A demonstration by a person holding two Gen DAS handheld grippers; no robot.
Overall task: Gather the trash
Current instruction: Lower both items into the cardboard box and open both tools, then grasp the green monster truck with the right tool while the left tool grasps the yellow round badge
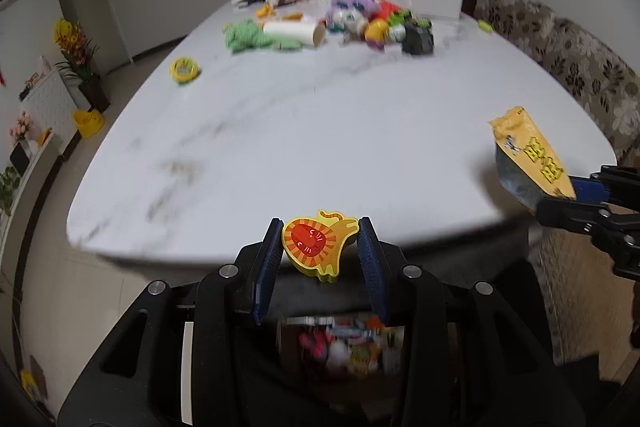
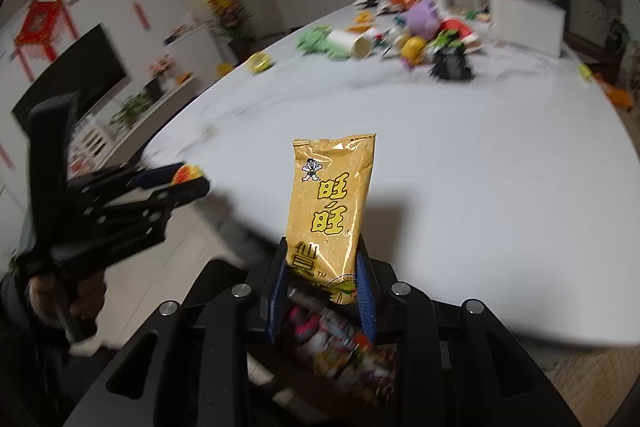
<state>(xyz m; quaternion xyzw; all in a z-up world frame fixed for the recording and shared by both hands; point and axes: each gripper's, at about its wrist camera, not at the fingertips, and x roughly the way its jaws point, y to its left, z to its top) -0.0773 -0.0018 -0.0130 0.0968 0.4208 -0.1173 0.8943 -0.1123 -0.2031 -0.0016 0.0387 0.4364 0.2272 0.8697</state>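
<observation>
Our left gripper (image 1: 320,249) is clamped on a small yellow piece with a red sunburst face (image 1: 318,245), its blue pads pressing both sides at the bottom centre of the left wrist view. Our right gripper (image 2: 324,275) is narrowed on the lower end of a golden snack packet (image 2: 330,211) printed with yellow characters, which stands upright between the pads in the lower middle of the right wrist view. In the left view the same packet shows at the right edge, held off the near corner of the desk (image 1: 320,131).

Below both grippers, at the bottom of each frame, we glimpse a blurred container of colourful wrappers (image 1: 344,343), under the near edge of the white marbled desk. We judge this to be the carrying step: both pieces are lifted clear of the desk and are over or near that container.

Further out, a yellow round lid (image 1: 184,70) lies alone toward the upper left of the left view, and a heap of toys with a cardboard roll (image 1: 296,33) crowds the far end at the top.

The next move, as we read it, calls for lining each gripper up over the container's opening before opening it, since the light packet could drift aside.
</observation>
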